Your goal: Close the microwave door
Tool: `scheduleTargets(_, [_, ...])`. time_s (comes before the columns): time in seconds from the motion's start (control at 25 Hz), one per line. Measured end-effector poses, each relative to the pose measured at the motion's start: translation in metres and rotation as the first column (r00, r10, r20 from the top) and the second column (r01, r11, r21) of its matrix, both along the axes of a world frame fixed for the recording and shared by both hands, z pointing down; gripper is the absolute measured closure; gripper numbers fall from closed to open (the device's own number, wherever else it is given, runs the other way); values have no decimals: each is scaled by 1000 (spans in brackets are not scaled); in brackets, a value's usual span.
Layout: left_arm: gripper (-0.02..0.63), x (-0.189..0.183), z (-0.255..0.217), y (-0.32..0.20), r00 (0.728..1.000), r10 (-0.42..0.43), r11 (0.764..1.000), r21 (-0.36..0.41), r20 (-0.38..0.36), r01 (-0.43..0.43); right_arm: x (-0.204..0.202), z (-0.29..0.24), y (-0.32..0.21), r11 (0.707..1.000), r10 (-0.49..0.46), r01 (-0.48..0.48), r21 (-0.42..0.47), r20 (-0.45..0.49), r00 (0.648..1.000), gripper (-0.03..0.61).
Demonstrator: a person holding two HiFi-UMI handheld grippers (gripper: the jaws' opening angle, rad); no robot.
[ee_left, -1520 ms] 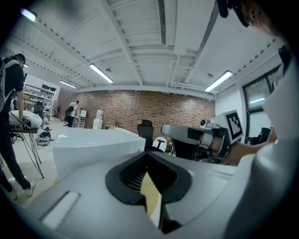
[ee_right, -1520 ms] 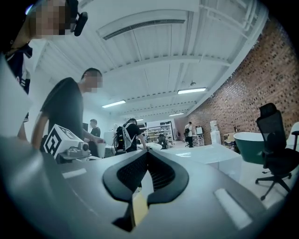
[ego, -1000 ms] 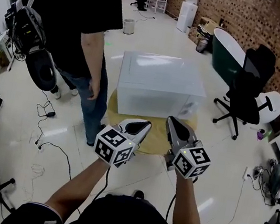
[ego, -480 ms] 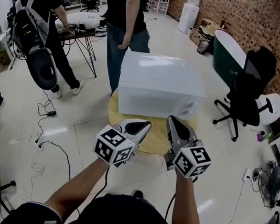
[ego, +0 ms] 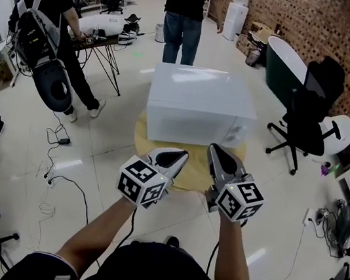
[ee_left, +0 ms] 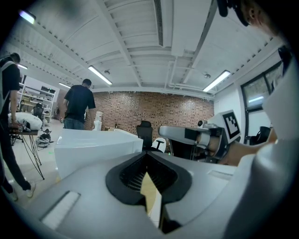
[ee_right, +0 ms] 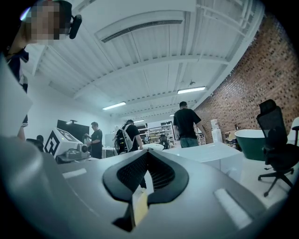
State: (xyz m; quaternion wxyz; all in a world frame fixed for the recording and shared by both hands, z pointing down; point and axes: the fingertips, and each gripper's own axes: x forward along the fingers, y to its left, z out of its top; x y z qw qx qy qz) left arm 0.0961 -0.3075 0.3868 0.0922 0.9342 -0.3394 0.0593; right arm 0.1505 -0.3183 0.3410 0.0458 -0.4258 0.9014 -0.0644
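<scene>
The white microwave (ego: 198, 103) stands on a low round wooden table (ego: 190, 168), its front toward me; its door looks flush with the body. Both grippers hover just short of that front, over the table's near edge. My left gripper (ego: 179, 157) is shut with nothing in it, tips pointing at the microwave's lower left. My right gripper (ego: 215, 152) is likewise shut and empty, near the lower right. In the left gripper view the microwave (ee_left: 96, 148) rises beyond the closed left gripper (ee_left: 148, 161). The right gripper view shows the microwave (ee_right: 205, 153) past the closed right gripper (ee_right: 146, 159).
A person in black (ego: 185, 11) stands just behind the microwave. Another person with a backpack (ego: 45, 21) bends over a folding table (ego: 103, 31) at left. A black office chair (ego: 309, 112) and a dark green tub (ego: 286, 65) are at right. Cables (ego: 62, 180) trail across the floor.
The person in black walked from the microwave's near left side round to behind it. Both grippers stayed where they were, still shut.
</scene>
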Motion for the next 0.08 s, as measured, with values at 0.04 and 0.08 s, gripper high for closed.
scheduleTargets(0.04, [601, 0, 0, 0, 1000, -1, 1000, 0, 0, 1, -1, 0, 0, 1000, -1, 1, 0, 0, 1000, 577])
scheduleTargets(0.08, [601, -1, -1, 1, 1000, -2, 1000, 0, 0, 2, -1, -1, 1, 1000, -3, 3, 0, 0, 1000, 577])
